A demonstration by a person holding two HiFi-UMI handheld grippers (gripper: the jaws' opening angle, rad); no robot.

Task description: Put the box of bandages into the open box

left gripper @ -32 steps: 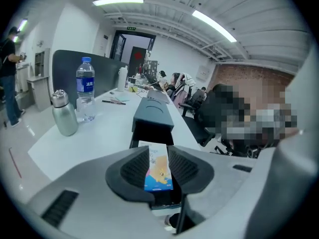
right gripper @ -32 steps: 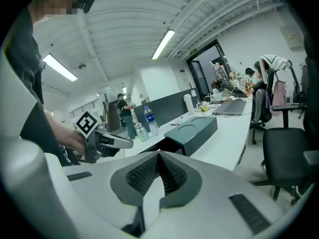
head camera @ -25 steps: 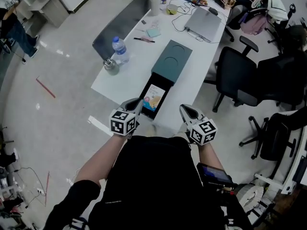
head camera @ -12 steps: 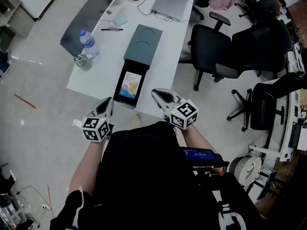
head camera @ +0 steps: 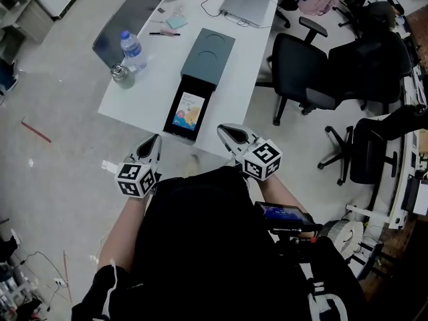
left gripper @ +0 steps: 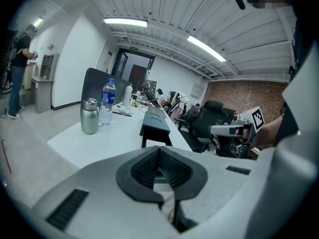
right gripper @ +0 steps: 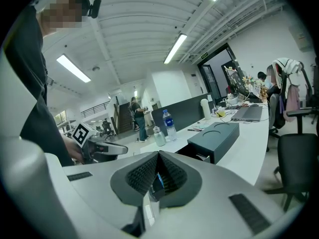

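Observation:
The box of bandages (head camera: pixel 189 110), with a colourful printed top, lies flat in the pulled-out tray of the dark teal open box (head camera: pixel 207 55) on the white table (head camera: pixel 150 92). My left gripper (head camera: pixel 155 141) hangs shut and empty off the table's near edge, left of the tray. My right gripper (head camera: pixel 223 130) is held over the near edge, right of the tray, its jaws together with nothing in them. In the left gripper view the pads (left gripper: pixel 172 171) meet in front of the open box (left gripper: pixel 154 121). The right gripper view shows the open box (right gripper: pixel 215 138) ahead.
A water bottle (head camera: pixel 133 49) and a metal flask (head camera: pixel 122 74) stand at the table's left side. A laptop (head camera: pixel 246 2), cables and small items lie at the far end. Black office chairs (head camera: pixel 304 72) crowd the table's right side.
Both grippers have drawn back from the tray's near end towards the person's body, the left one moving left. The bandage box stays in the tray.

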